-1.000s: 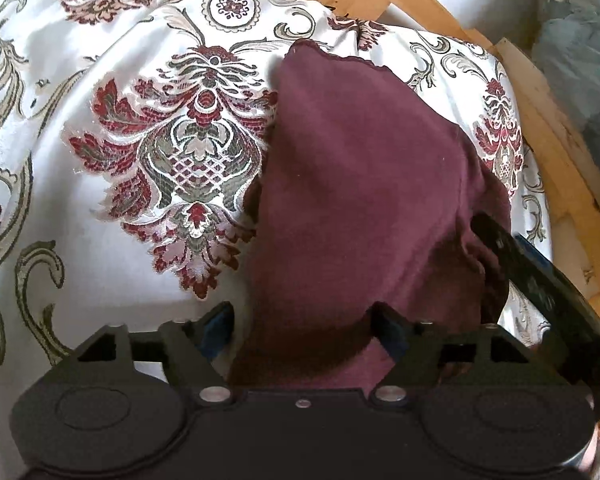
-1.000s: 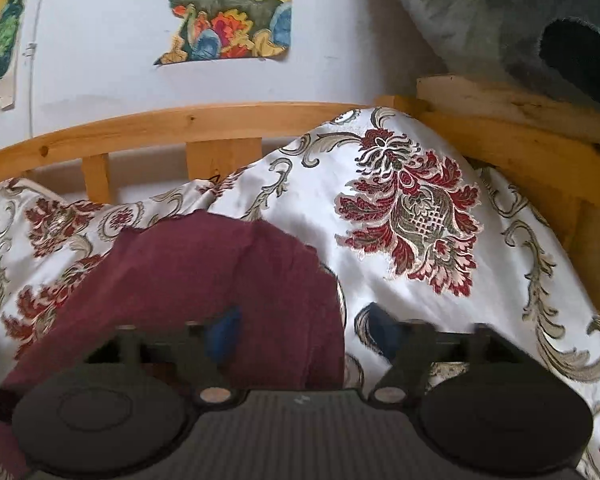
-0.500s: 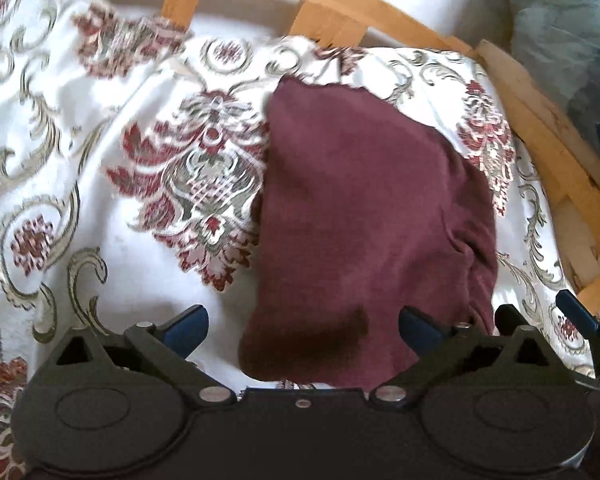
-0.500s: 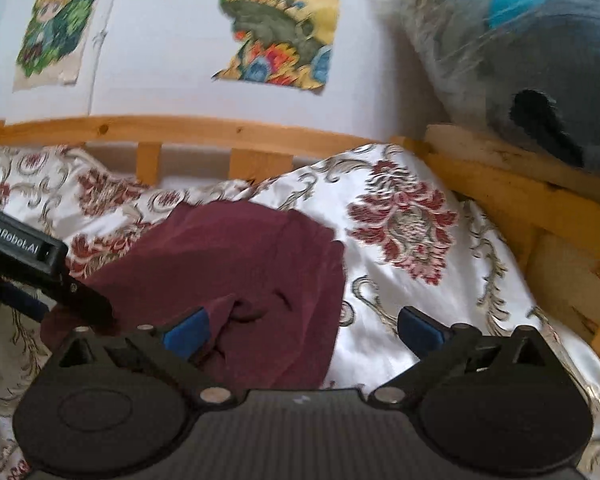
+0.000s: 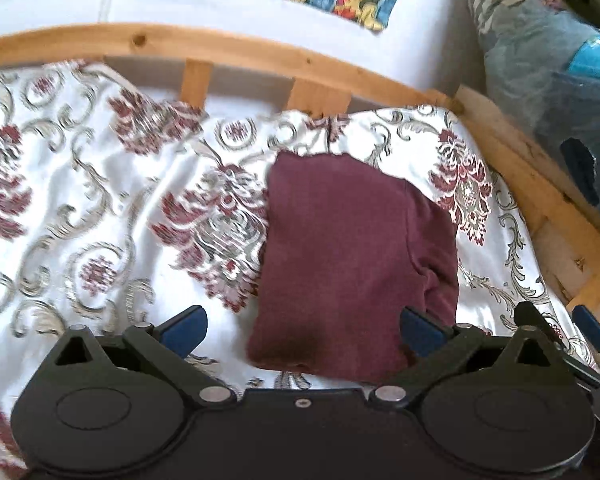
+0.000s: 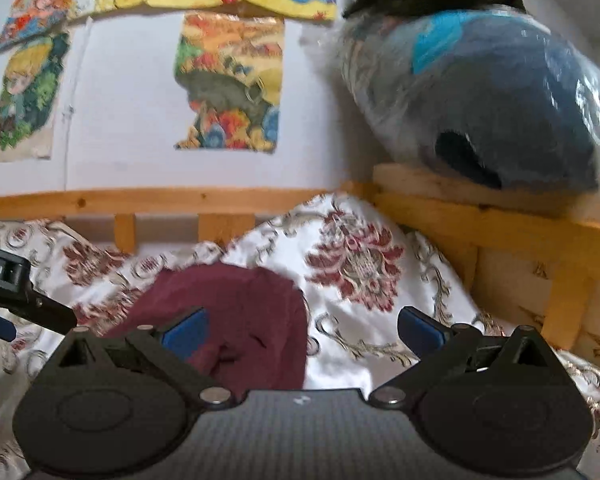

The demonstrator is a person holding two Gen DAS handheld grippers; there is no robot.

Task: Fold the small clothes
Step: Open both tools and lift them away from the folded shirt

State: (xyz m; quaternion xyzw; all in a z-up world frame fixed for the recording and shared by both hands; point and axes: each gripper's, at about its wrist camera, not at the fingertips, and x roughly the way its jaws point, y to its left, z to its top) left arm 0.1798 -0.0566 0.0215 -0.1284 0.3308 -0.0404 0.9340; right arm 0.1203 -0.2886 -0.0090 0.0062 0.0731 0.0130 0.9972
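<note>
Both hand-held grippers (image 5: 302,328) withdrawn, garment (image 5: 352,264) ahead

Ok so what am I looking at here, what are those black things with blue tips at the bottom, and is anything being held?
Each picture comes from a camera mounted on a hand-held gripper, looking forward along its two fingers. The black plates and blue-tipped fingers at the bottom belong to that tool. One view is from the left gripper, the other from the right gripper. Both stand open and hold nothing. Ahead lies a folded maroon garment on a patterned bedspread, inside a wooden bed frame. In the right view, the left tool shows at the left edge, and a plastic-wrapped bundle sits on the frame.
</note>
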